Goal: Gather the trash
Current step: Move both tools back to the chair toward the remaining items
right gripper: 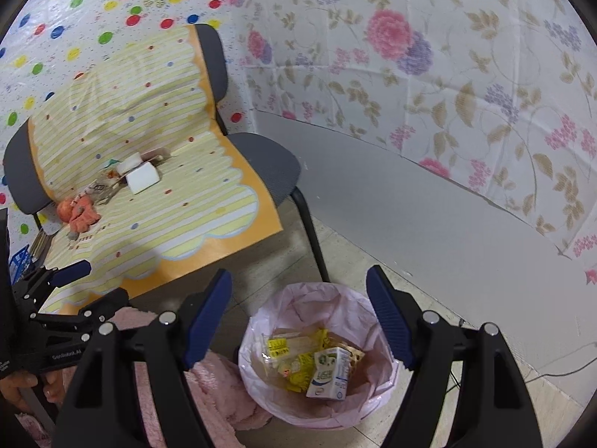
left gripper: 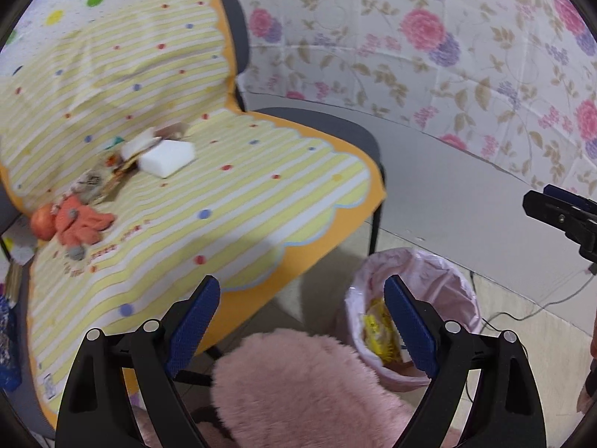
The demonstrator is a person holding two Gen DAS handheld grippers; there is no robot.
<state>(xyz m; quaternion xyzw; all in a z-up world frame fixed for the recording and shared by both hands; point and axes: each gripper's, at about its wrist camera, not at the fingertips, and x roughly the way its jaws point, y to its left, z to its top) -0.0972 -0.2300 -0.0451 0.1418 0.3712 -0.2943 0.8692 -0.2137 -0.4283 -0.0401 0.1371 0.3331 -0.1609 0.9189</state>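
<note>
**Both tongs open and empty; carton in bin**

Wall: floral sheet on the right, dotted sheet on the left, grey skirting below.

Chair: grey, draped with a yellow-striped, orange-edged cloth over back and seat.

Pink rug: fluffy, on the floor touching the bin.

Bin: lined with a pink bag, on the floor just beside the chair's front leg. Inside: a white milk carton lying tilted, touching yellow wrappers.

Right gripper: jaws spread wide, nothing between them, poised above the bin's mouth.

Left gripper: jaws spread wide, nothing held, above the rug with the bin near its right finger.

On the seat, rear part: a white foam block, with a second white piece and scraps of paper trash touching it. Nearer the seat's left edge, an orange cloth beside an orange ball. Scraps blurred; type cannot be told.
</note>
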